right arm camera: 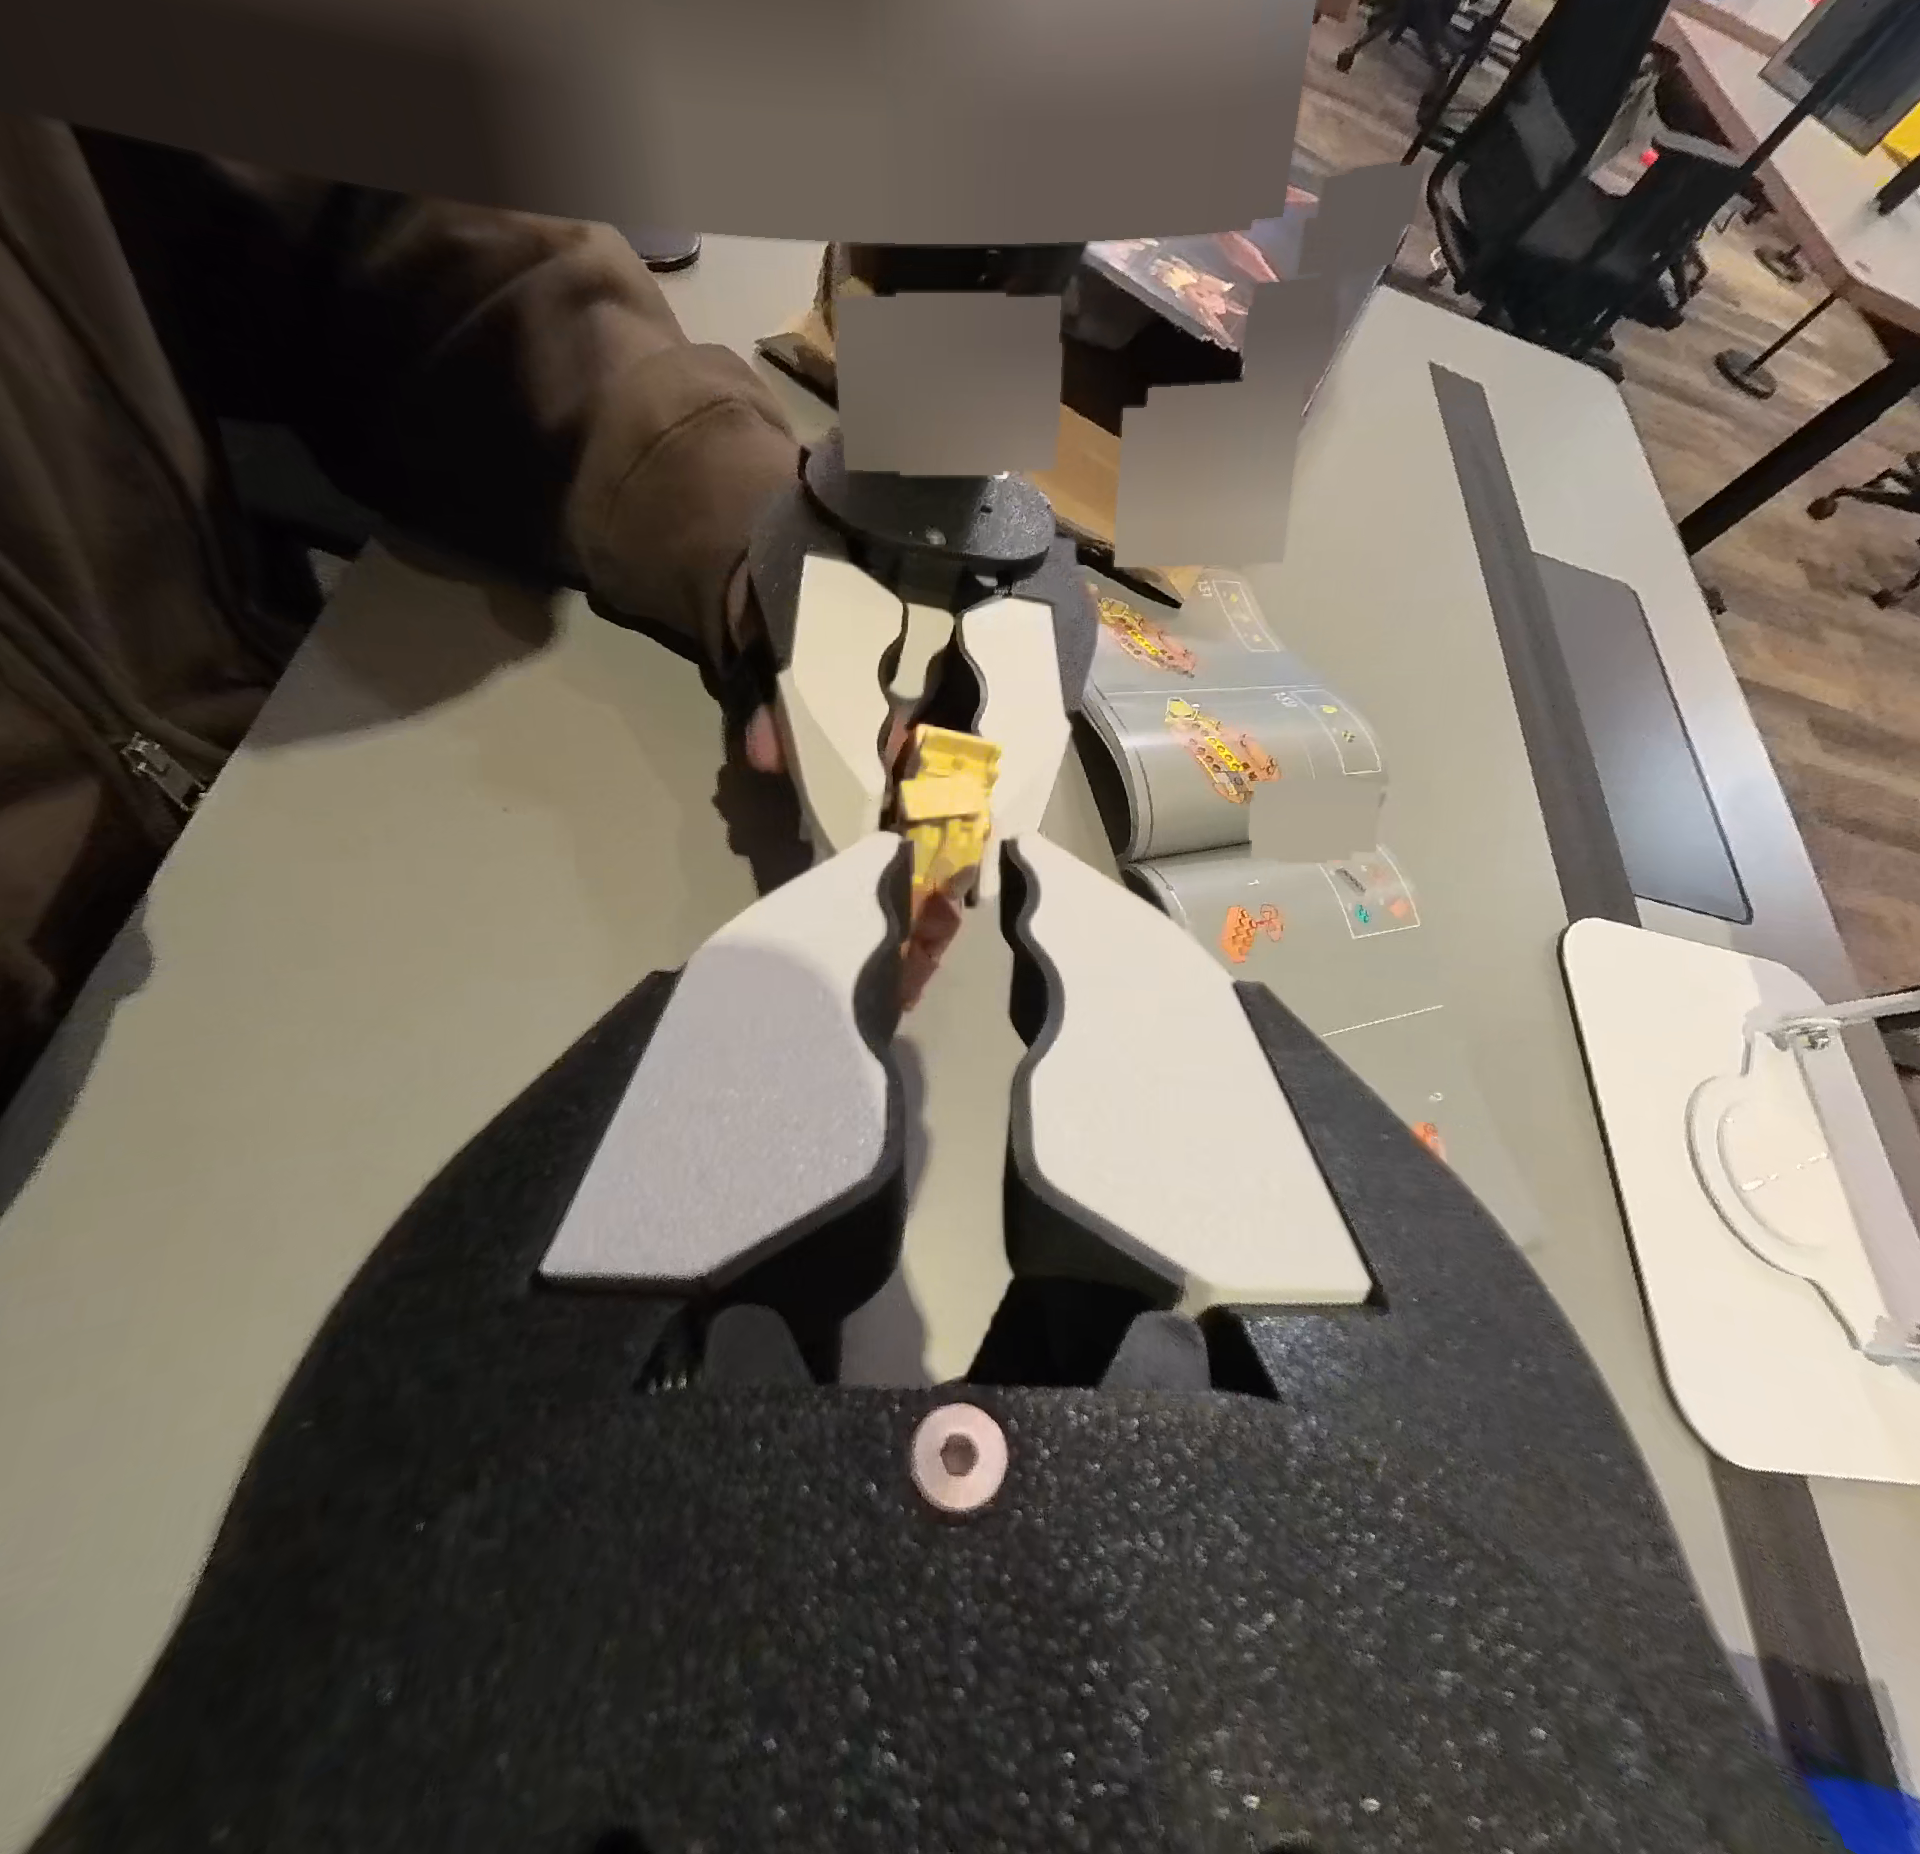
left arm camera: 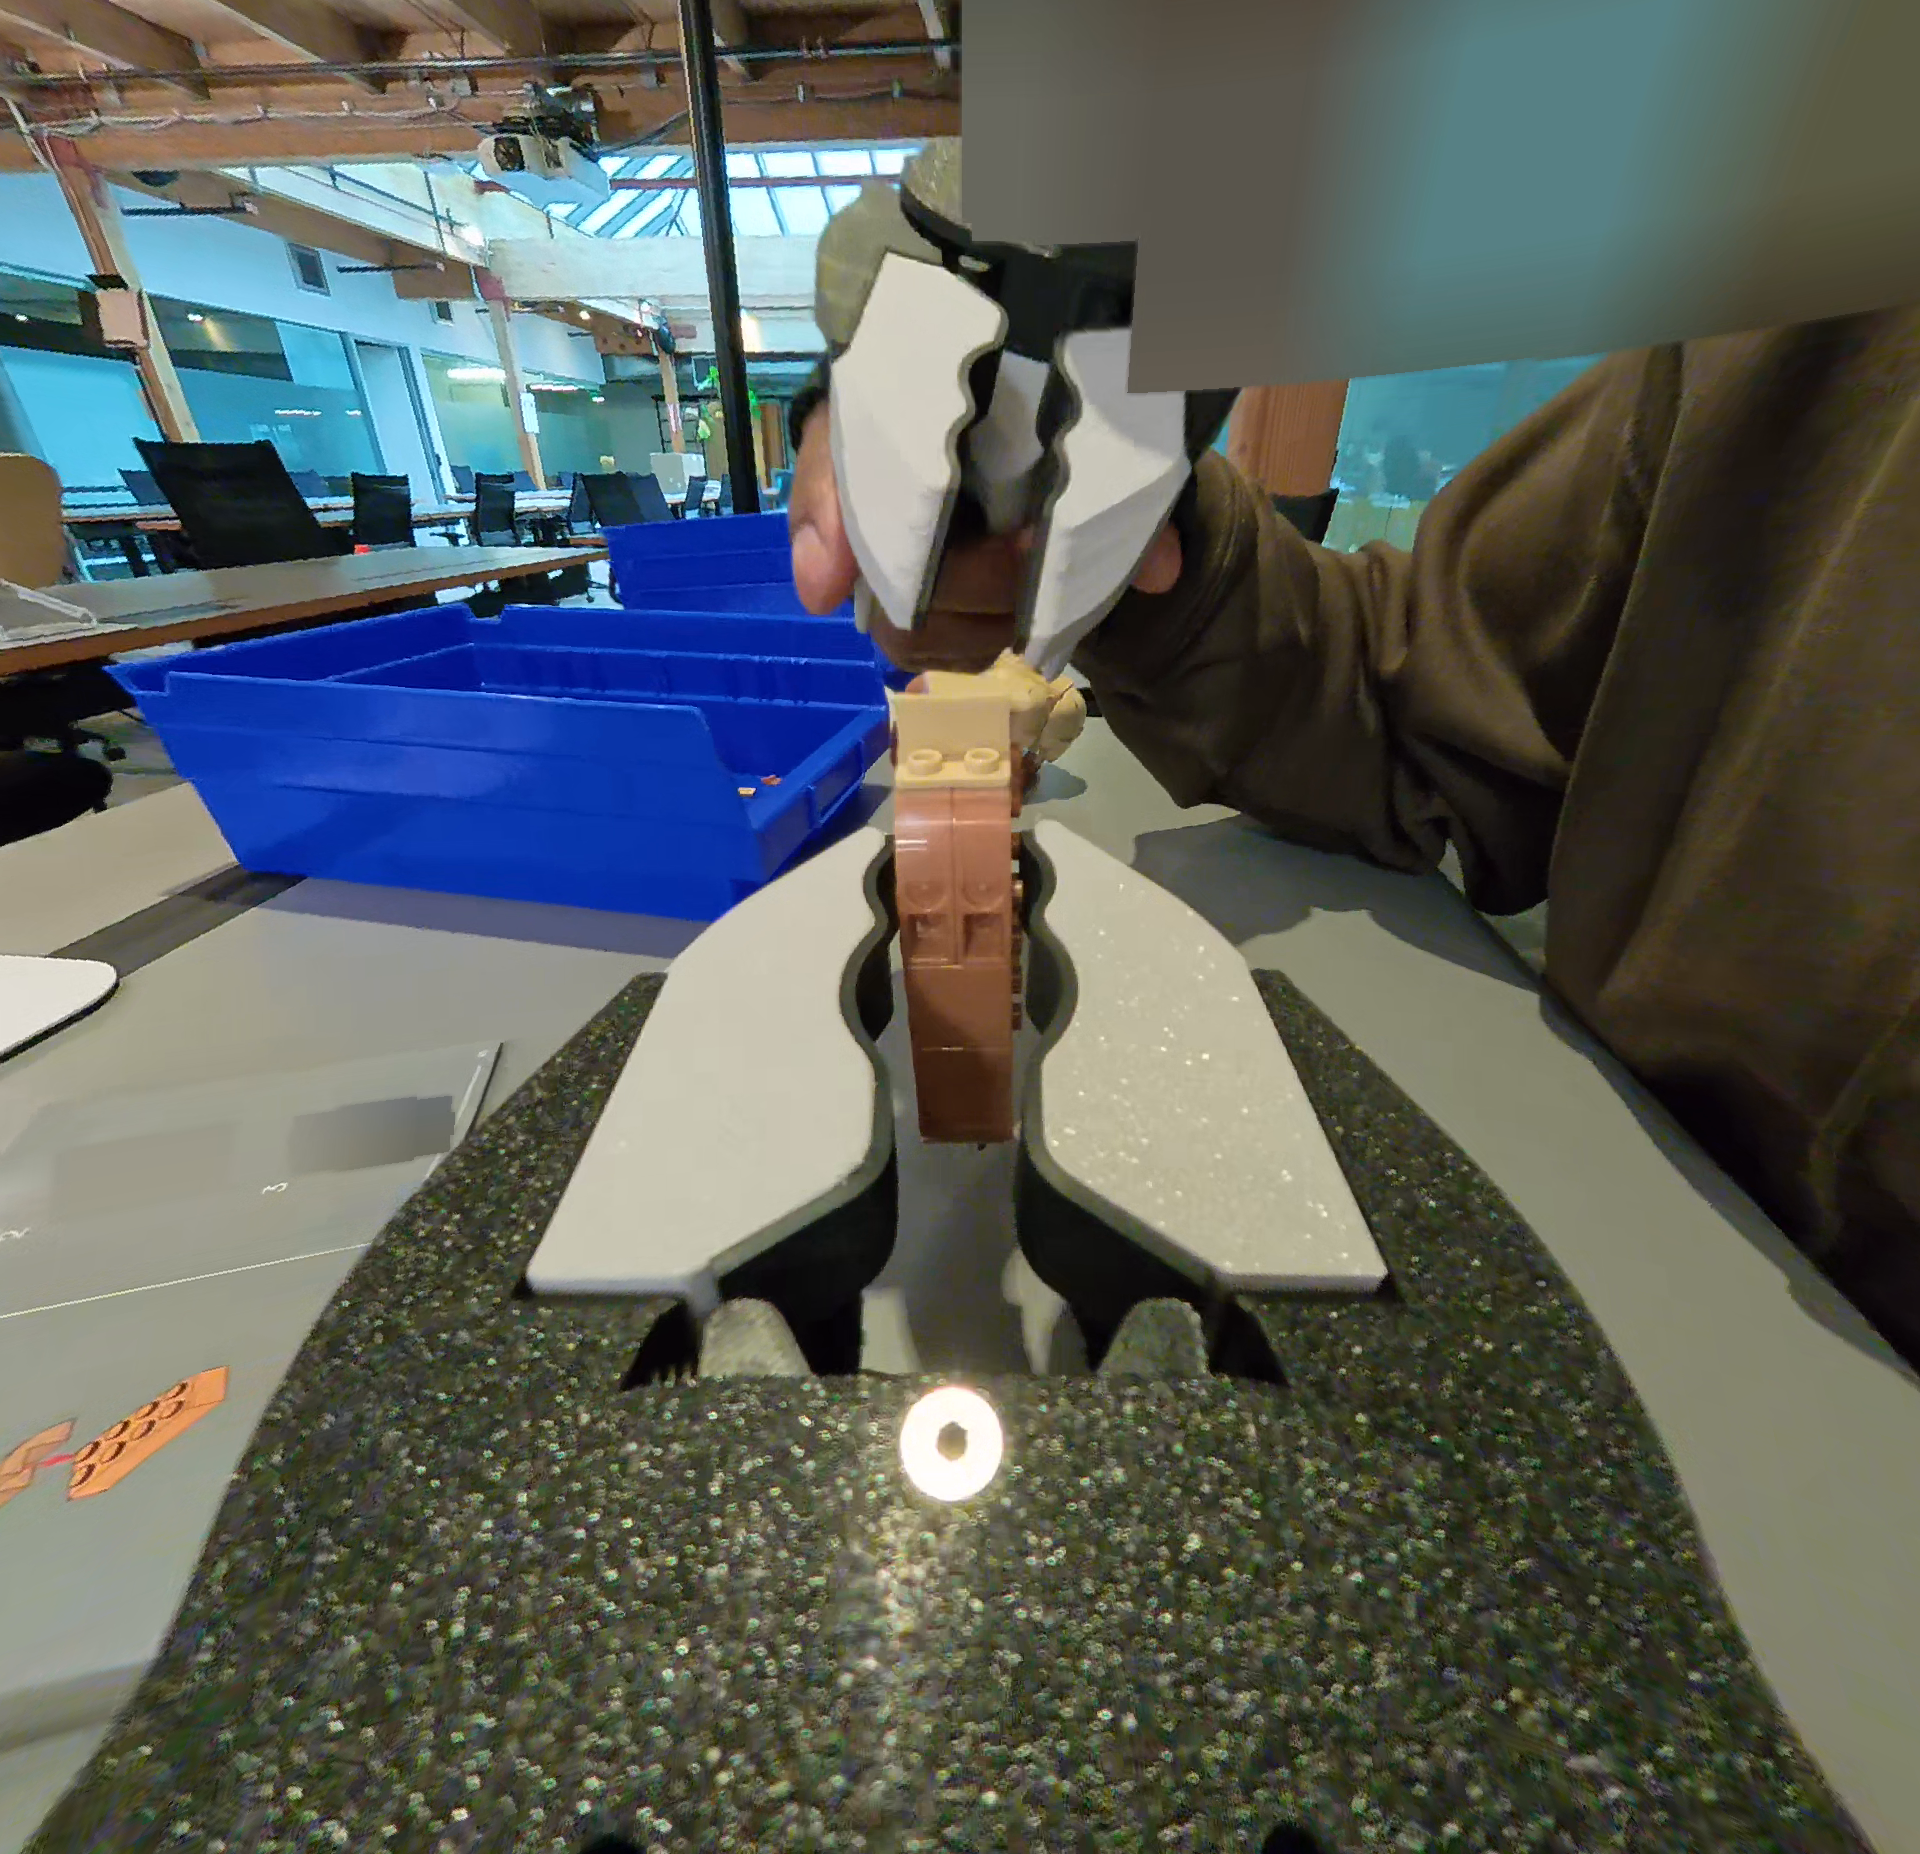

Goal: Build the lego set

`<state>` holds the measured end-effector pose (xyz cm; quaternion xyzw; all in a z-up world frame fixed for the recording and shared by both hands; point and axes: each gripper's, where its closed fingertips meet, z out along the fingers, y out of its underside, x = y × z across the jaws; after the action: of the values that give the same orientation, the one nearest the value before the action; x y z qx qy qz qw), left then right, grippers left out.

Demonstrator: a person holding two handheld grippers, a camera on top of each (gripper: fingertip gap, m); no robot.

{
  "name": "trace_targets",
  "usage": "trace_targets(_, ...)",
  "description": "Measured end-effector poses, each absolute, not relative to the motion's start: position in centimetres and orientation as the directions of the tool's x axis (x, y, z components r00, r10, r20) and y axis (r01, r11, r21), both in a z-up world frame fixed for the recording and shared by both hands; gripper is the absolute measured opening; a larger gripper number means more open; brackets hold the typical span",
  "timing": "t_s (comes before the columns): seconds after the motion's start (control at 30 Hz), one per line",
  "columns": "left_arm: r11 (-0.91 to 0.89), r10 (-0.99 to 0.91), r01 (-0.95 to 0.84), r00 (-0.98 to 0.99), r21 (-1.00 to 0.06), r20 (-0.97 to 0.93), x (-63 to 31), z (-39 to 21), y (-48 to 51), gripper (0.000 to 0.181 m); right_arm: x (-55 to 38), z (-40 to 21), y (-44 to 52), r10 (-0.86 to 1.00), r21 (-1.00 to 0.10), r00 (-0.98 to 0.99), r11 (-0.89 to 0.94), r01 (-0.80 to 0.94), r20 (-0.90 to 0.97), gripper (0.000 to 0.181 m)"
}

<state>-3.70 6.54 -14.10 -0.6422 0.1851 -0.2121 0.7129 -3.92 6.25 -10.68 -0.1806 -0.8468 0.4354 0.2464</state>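
Note:
My left gripper (left arm camera: 961,859) is shut on a brown lego assembly (left arm camera: 961,973) with a tan studded top, held upright above the grey table. It also shows in the right wrist view (right arm camera: 935,817), where the assembly (right arm camera: 945,786) looks yellow-tan. My right gripper (right arm camera: 951,854) is shut on a small brown piece (right arm camera: 930,947). In the left wrist view the right gripper (left arm camera: 966,630) comes down from above with the brown piece (left arm camera: 971,589) just over the tan top. The two grippers meet tip to tip. Whether the piece touches the assembly is hidden.
Blue bins (left arm camera: 499,755) stand on the table behind left. An open instruction booklet (right arm camera: 1247,755) lies beside the grippers. A white mat (right arm camera: 1662,1233) carries a clear acrylic stand (right arm camera: 1808,1129). A person's brown sleeve (left arm camera: 1558,713) rests on the table edge. Less than 4 cm separates the two grippers' tips.

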Motion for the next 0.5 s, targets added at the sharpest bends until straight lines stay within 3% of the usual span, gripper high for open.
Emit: trace_targets(0.5,0.156,-0.595,0.18,0.802,-0.971,0.053,-4.3,-12.1,5.2,0.022,-4.4,-9.2,5.7,0.528,-0.909,-0.775,0.394,-0.138,0.347,0.018)
